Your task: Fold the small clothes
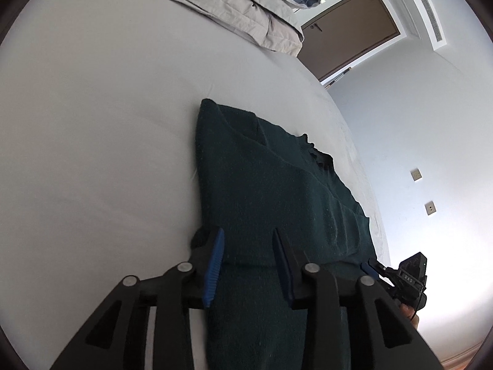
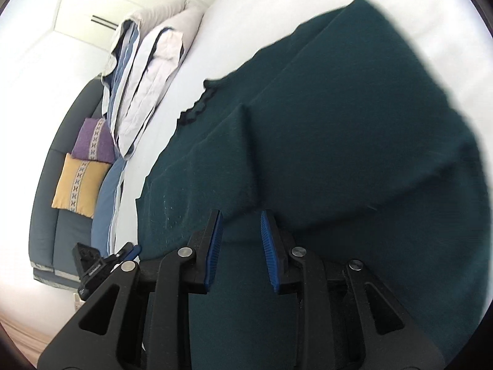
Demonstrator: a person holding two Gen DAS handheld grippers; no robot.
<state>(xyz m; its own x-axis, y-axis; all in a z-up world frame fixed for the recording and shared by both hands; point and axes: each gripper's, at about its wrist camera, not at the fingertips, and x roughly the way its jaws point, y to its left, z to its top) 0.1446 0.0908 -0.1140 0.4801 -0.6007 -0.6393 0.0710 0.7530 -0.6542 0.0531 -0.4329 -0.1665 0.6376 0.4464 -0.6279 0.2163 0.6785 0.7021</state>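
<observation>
Here the dark green sweater [image 1: 271,185] lies on the white bed [image 1: 92,123], partly folded, with flaps laid over its middle. Both grippers sit at its near edge.

The jaws of the left gripper [image 1: 248,265] stand apart, and green cloth fills the space between them. The jaws of the right gripper [image 2: 242,246] stand apart too, with cloth between them as well. I cannot tell if the cloth sits inside each gap or only lies under it. Neither pair is pinching anything yet.

What could go wrong? If the jaws close too near the rim, they may catch only the top layer. Then the lower layer stays on the bed and the fold comes out crooked. If one gripper lifts faster than the other, the sweater could twist. The folded flap just ahead of the right jaws could slide open again, because knit cloth is soft and floppy. The frilly neck [image 2: 200,104], far ahead and to the left of the right jaws, may bunch up under the fold.

A folded grey blanket [image 1: 246,9] lies well beyond the sweater, out of the way.
</observation>
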